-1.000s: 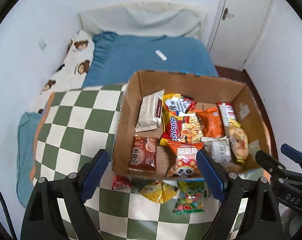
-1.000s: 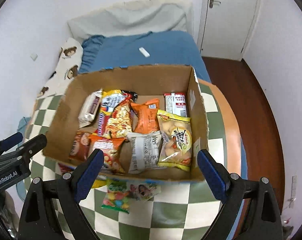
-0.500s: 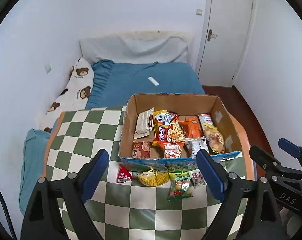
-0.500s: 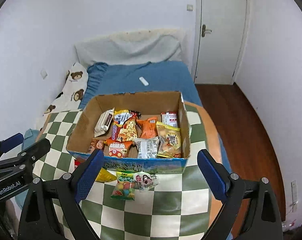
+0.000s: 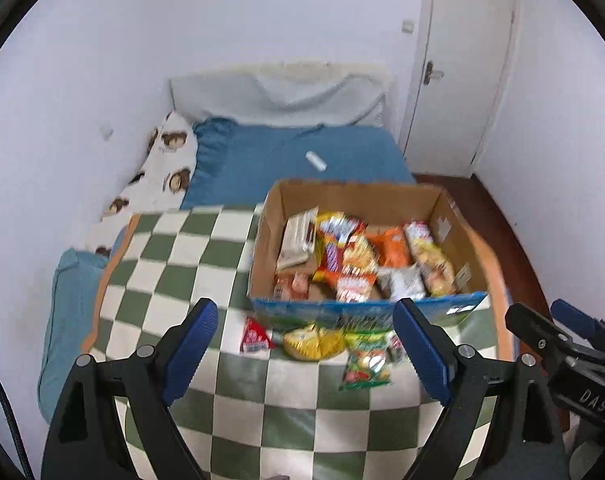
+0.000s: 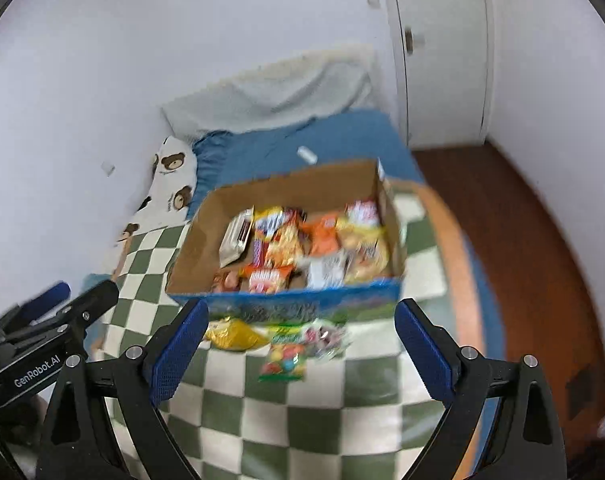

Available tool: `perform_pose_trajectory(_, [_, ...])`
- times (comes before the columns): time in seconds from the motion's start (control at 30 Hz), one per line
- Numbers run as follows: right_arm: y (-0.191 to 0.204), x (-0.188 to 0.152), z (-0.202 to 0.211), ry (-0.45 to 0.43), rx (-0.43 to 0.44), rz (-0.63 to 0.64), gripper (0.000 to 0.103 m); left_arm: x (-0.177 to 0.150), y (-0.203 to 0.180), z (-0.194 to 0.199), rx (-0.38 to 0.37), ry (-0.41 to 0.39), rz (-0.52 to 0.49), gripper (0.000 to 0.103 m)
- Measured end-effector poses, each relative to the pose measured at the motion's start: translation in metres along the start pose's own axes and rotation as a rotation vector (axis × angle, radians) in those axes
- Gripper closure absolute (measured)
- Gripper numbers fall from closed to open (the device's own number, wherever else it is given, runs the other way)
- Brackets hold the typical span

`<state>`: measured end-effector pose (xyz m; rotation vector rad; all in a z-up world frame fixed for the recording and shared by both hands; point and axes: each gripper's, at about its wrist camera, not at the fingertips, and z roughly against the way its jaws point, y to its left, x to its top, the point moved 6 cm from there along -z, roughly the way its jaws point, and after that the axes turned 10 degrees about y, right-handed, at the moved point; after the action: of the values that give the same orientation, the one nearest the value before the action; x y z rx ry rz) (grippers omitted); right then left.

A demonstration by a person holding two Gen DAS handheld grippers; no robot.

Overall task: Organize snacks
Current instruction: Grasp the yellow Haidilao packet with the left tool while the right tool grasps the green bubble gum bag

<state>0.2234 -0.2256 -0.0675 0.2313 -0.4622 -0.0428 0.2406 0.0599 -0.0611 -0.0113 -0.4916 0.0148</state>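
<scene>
White walls point(image 5: 262, 20), white door point(image 5: 458, 80), blue bed point(image 5: 282, 160), wooden floor point(image 6: 522, 240).

Change record: your left gripper point(image 5: 302, 328) and right gripper point(image 6: 300, 330) have both drawn back and risen from the cardboard box point(image 5: 342, 312), whose blue near wall now shows. Your right view has tilted and blurred. Snack positions unchanged; both jaws' spread unchanged.
</scene>
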Motion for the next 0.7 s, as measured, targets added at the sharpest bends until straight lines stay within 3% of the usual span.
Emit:
perform_pose_trajectory(0.07, [-0.007,-0.009,-0.03,0.064,0.02,-0.016,0.035,-0.009,0.004,-0.02,0.015,0.053,-0.001,0.013])
perform_pose_trajectory(0.1, [-0.01,-0.013,-0.045,0.096,0.032,-0.027,0.038,-0.016,0.008,-0.034,0.027,0.085,-0.002,0.013])
perform_pose_trajectory(0.27, [-0.014,-0.036,-0.123,0.217,0.047,-0.057,0.038,-0.045,0.028,-0.092,0.091,0.215,0.012,0.013])
perform_pose_trajectory(0.43, [-0.011,-0.052,-0.184,0.292,0.054,-0.082,0.038,-0.059,0.03,-0.144,0.079,0.312,-0.003,0.013])
perform_pose_trajectory(0.53, [-0.014,-0.056,-0.2,0.324,0.05,-0.094,0.038,-0.058,0.01,-0.164,0.101,0.303,-0.144,0.013])
perform_pose_trajectory(0.7, [-0.033,-0.058,-0.207,0.342,0.021,-0.125,0.038,-0.06,-0.033,-0.189,0.176,0.247,-0.502,0.013])
